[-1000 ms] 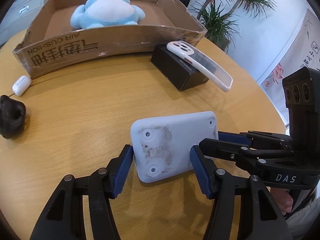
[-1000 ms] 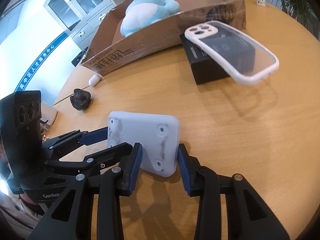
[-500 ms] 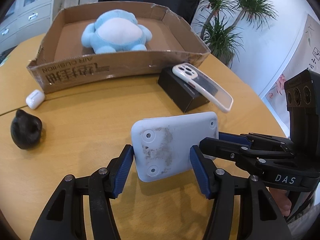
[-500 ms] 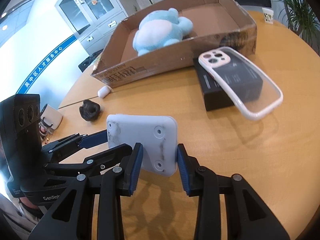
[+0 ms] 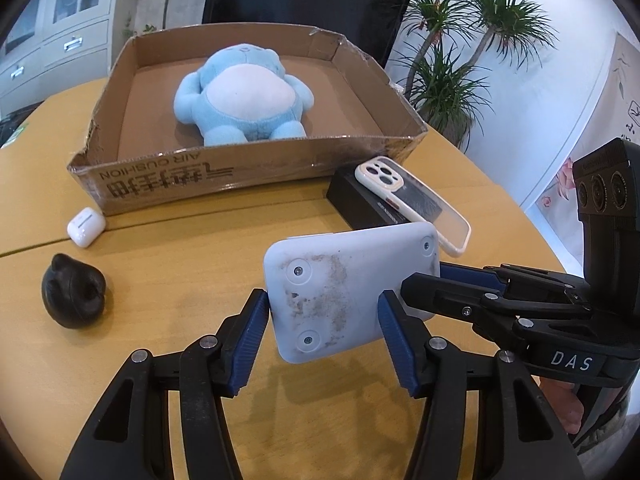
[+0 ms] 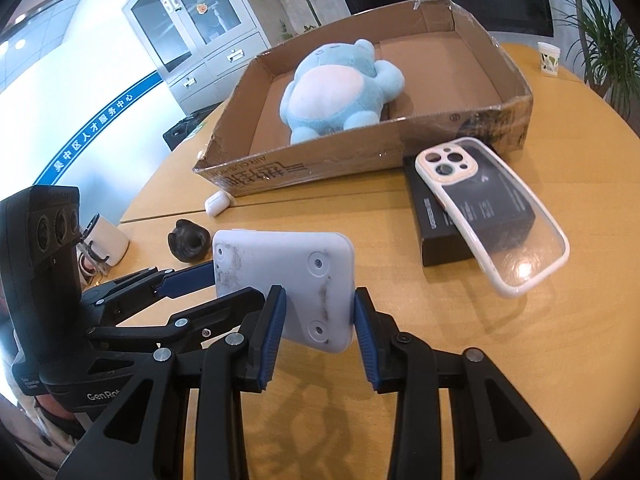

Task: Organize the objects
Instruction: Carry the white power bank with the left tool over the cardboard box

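Nearest the cameras, a white plastic plate [image 5: 352, 292] with screw holes and grey smudges was held above the wooden table [image 5: 192, 264], its shadow lying on the wood beneath it. The left gripper [image 5: 322, 314] was clamped on one end, its blue pads pressed against the plate's two long edges. The right gripper [image 6: 316, 316] was clenched on the opposite end in the same way.

With two separately held tools sharing one rigid piece, any mismatch in pace or angle could twist the plate out from between the pads, and the smooth plastic edges would probably slide easily.

Just beyond the plate, a clear phone case [image 6: 496, 216] with a white rim leaned on a black box [image 6: 448, 224], overhanging it. A low pass over it could knock the case off.

To the left lay a black rounded object [image 5: 74, 296] and a white earbud case [image 5: 86, 226].

Farthest back stood an open cardboard tray [image 5: 248, 172] with a blue plush toy [image 5: 244, 96] lying in the middle. If the plate was bound for the tray, it might catch the front wall or land on the toy.
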